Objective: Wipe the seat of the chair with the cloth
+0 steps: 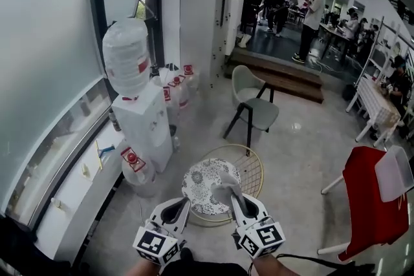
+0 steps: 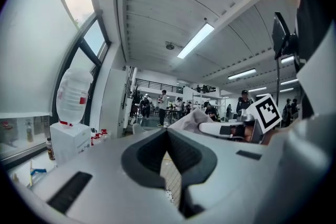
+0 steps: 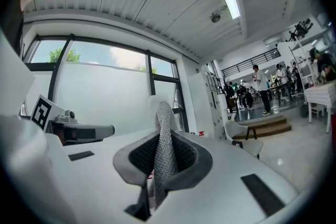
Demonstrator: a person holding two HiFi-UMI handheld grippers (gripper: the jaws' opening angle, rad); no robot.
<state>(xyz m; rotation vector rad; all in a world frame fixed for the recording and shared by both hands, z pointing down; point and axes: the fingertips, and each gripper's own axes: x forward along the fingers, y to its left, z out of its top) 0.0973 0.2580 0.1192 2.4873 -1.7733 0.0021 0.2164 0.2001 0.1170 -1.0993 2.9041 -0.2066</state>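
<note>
Just below me stands a gold wire chair [image 1: 253, 168] with a round patterned seat cushion [image 1: 202, 187]. My right gripper [image 1: 234, 196] hangs over the cushion's right side, shut on a grey knitted cloth [image 1: 226, 183]. In the right gripper view the cloth [image 3: 164, 152] stands up between the shut jaws of the right gripper [image 3: 160, 139]. My left gripper [image 1: 179, 205] hovers at the cushion's near left edge. In its own view the left gripper [image 2: 168, 134] has its jaws together with nothing in them, and the cloth [image 2: 193, 119] shows to its right.
A white water dispenser [image 1: 143, 119] with a large bottle stands to the left, with spare bottles [image 1: 176, 87] behind it. A pale green chair [image 1: 253, 103] stands farther ahead and a red chair [image 1: 370, 203] to the right. A window ledge [image 1: 74, 194] runs along the left. People stand in the far room.
</note>
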